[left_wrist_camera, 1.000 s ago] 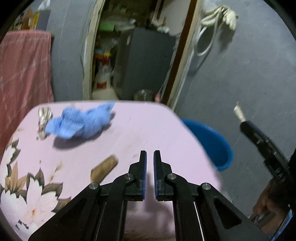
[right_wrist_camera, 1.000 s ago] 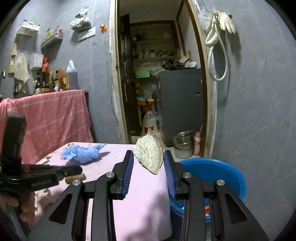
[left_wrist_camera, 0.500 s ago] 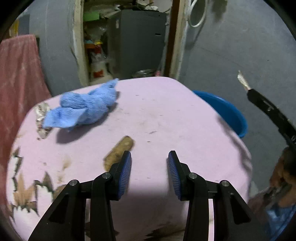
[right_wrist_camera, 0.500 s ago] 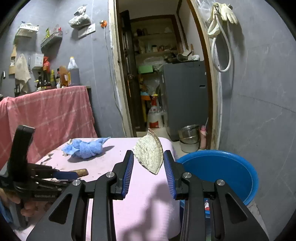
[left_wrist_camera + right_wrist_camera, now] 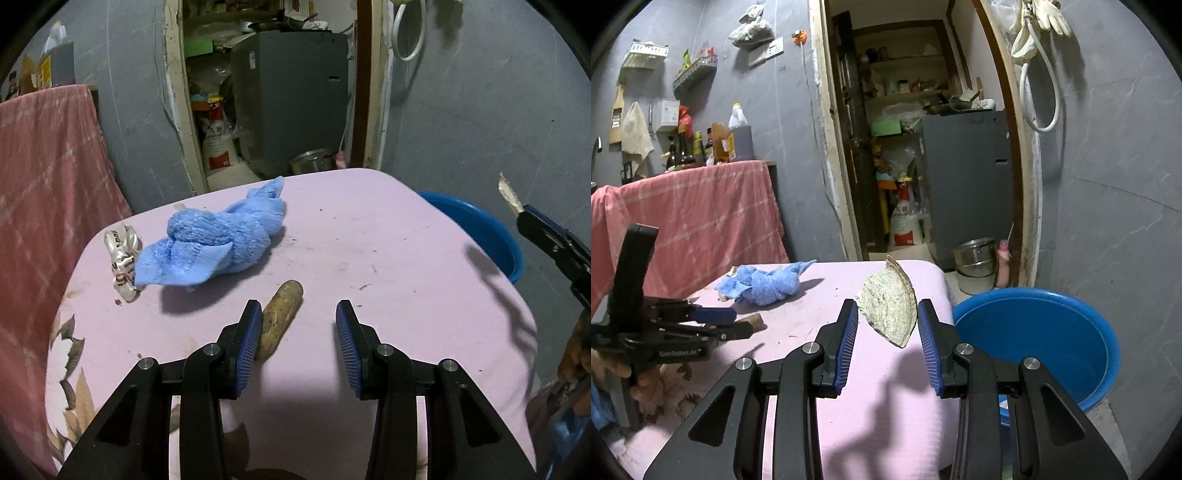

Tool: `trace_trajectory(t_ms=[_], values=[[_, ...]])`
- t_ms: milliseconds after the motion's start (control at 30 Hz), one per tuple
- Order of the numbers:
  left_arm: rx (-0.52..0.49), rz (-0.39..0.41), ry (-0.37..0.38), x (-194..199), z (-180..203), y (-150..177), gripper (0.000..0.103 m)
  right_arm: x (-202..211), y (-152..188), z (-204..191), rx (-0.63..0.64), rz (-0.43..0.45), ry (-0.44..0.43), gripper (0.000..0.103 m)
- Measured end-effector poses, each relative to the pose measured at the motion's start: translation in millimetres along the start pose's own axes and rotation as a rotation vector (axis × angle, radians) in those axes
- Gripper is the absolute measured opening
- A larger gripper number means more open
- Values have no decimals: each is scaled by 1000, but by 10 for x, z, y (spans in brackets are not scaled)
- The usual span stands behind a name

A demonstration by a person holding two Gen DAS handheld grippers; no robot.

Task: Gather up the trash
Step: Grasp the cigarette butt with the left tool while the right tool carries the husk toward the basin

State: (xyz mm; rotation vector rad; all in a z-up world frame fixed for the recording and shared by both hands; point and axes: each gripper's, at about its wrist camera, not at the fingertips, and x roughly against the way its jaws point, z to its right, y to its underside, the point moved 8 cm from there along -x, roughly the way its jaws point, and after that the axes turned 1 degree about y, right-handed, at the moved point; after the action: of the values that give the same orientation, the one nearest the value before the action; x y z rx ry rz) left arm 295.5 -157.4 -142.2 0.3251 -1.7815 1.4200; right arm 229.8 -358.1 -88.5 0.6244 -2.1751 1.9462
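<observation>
My right gripper (image 5: 887,338) is shut on a pale curved rind piece (image 5: 889,301) and holds it above the pink table's right edge, beside the blue basin (image 5: 1052,332). Its tip also shows in the left wrist view (image 5: 508,192). My left gripper (image 5: 298,338) is open just above the table, and a brown stick-like scrap (image 5: 279,317) lies against the inside of its left finger. The scrap and the left gripper (image 5: 720,325) also show in the right wrist view. A crumpled silver wrapper (image 5: 123,258) lies at the table's far left.
A blue cloth (image 5: 218,240) lies bunched at the back of the pink table (image 5: 388,258). The blue basin (image 5: 476,232) stands on the floor right of the table. A pink cloth-covered counter (image 5: 690,210) is to the left; a doorway with a metal pot (image 5: 973,264) is behind.
My left gripper has opened wide and come down toward the brown scrap, which now lies against its left finger. The right gripper holds the rind steady, shifted slightly toward the basin.
</observation>
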Motion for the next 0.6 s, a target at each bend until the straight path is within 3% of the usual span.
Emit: trace_trajectory(t_ms=[267,367,433,600], values=[[15,-110,-73,-226,-251,94,36,-10,11,-32,6,-4,-7,31],[67,-116,-47,-225,-294,99,28,-13,14,-15,5,-7,-8,31],[68,-116,-61,-232,-297,96,15,-14,21,-14,5,-8,-7,31],[98,-115,-64,-200,-284,77,15,-6,13,-6,1,-3,-9,31]])
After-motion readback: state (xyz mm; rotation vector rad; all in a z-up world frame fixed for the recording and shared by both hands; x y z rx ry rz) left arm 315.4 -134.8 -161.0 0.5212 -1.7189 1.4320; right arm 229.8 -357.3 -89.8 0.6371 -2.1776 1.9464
